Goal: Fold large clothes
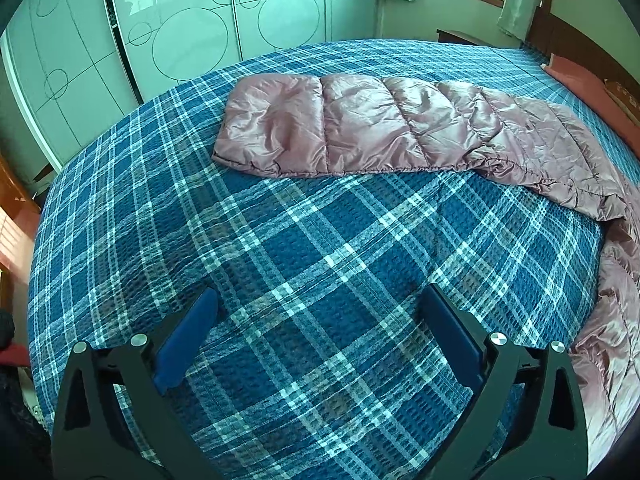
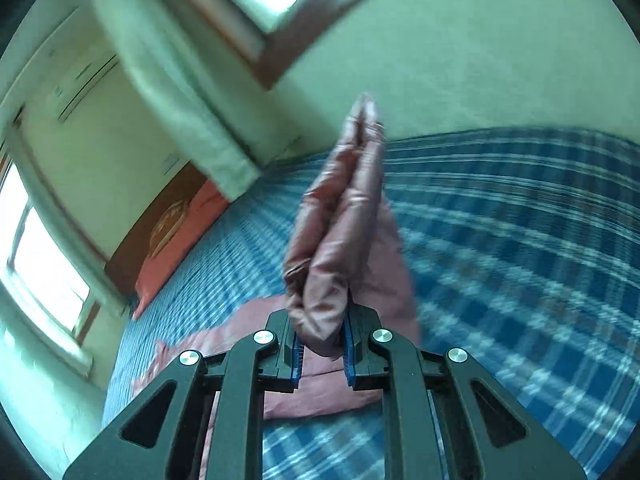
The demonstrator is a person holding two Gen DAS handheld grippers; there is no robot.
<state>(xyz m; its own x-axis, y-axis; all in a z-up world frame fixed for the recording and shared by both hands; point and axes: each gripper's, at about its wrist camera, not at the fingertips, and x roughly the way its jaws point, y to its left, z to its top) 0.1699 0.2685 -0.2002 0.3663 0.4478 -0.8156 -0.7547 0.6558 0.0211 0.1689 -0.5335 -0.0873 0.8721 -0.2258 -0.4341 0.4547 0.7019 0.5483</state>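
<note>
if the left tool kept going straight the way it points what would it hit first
Probably the blue plaid bedspread: the open left tool hovers over bare cover. The shiny mauve quilted puffer jacket lies further along that line, though depth is hard to judge.

The bed (image 1: pixel 280 240) is covered with a blue plaid cover (image 1: pixel 340 280). On it lies a pink quilted jacket (image 1: pixel 360 128), spread flat, and an orange pillow (image 1: pixel 580 80) near the headboard.

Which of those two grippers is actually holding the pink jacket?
The right gripper: it is clamped on a bunched part of the pink jacket. The left gripper is open above the plaid bedspread.
</note>
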